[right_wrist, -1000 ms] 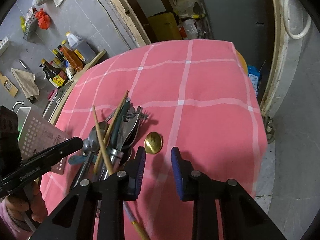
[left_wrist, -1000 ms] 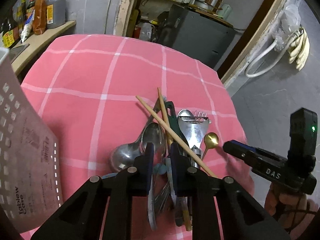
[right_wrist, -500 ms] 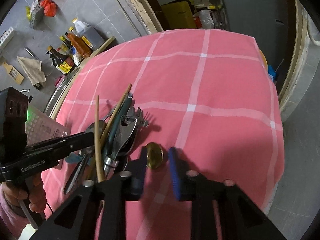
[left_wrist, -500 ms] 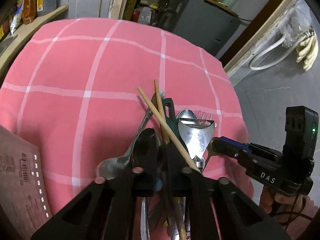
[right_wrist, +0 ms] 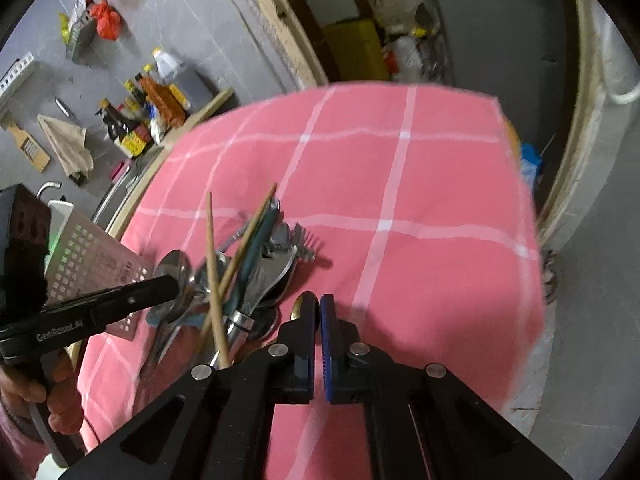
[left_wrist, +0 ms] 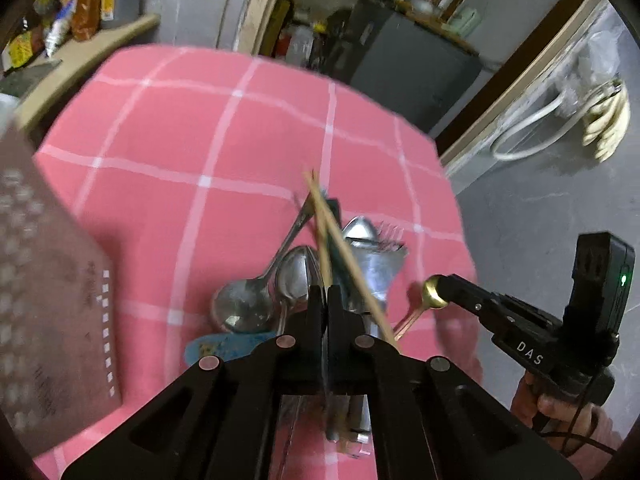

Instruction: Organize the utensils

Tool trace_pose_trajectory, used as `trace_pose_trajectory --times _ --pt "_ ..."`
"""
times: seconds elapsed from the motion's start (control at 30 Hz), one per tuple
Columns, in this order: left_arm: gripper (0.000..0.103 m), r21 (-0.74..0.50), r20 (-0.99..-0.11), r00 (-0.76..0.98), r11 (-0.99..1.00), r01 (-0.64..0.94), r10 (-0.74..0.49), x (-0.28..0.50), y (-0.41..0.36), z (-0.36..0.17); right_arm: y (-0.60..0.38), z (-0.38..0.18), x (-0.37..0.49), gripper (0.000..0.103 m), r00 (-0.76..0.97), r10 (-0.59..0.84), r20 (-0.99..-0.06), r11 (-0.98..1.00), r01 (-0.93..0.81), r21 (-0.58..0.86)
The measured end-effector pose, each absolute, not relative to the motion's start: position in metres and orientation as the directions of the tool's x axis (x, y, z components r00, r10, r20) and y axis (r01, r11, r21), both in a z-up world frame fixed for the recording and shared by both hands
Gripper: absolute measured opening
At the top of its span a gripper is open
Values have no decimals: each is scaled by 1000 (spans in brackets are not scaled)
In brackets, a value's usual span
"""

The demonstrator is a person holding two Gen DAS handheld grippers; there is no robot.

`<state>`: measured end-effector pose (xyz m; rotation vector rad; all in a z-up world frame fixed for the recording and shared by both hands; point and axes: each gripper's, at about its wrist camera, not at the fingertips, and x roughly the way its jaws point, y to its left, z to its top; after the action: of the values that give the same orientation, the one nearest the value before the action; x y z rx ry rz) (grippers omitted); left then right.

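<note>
A pile of utensils lies on the pink checked tablecloth (left_wrist: pixel 160 140): two wooden chopsticks (left_wrist: pixel 344 248), steel spoons (left_wrist: pixel 240 304), a green-handled tool (left_wrist: pixel 334 224) and a fork (left_wrist: pixel 390 236). My left gripper (left_wrist: pixel 325 294) is shut in the middle of this pile on a thin utensil that runs back between its fingers. Which piece it is, the fingers hide. My right gripper (right_wrist: pixel 320 308) is shut at the pile's right side on a small gold spoon (right_wrist: pixel 299 309). In the left wrist view the gold spoon (left_wrist: pixel 430 294) sits at the right gripper (left_wrist: pixel 442 280) tip, its copper handle slanting down.
A perforated utensil rack (left_wrist: pixel 48 280) stands at the table's left. Sauce bottles (right_wrist: pixel 152 112) crowd a shelf beyond it. A dark cabinet (left_wrist: pixel 400 52) stands behind the table. The cloth's right edge (right_wrist: pixel 532 240) drops to grey floor. A person's hand (left_wrist: pixel 560 404) holds the right gripper.
Both grippers went from open to shut, the left in the pile, the right around the gold spoon's bowl. The left view pulled back, bringing the rack back in at the left.
</note>
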<state>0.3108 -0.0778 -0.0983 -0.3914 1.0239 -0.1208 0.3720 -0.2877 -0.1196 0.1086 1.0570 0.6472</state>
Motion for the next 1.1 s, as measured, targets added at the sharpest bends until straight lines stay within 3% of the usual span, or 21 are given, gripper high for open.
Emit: trace_pose_trajectory --times 0.27,0.47,0.7,0.9,1.1 --pt "0 -383 -654 696 923 32 -295 268 -75 -44 -285 -57 328 3 597 411 -689 885 -442 146" --pt "0 -423 -538 780 903 76 -318 260 -57 4 -278 -11 311 3 722 365 -588 908 -416 53" --pt "0 -377 -355 909 923 76 -219 231 -6 74 -245 44 283 3 817 385 -429 902 -431 -12" --pt "0 -350 -295 938 934 69 -180 223 40 72 -175 65 267 3 799 491 -347 837 -543 -66" --pt "0 -431 -252 944 898 89 -214 224 77 49 -103 52 257 3 756 539 -371 763 -625 -165"
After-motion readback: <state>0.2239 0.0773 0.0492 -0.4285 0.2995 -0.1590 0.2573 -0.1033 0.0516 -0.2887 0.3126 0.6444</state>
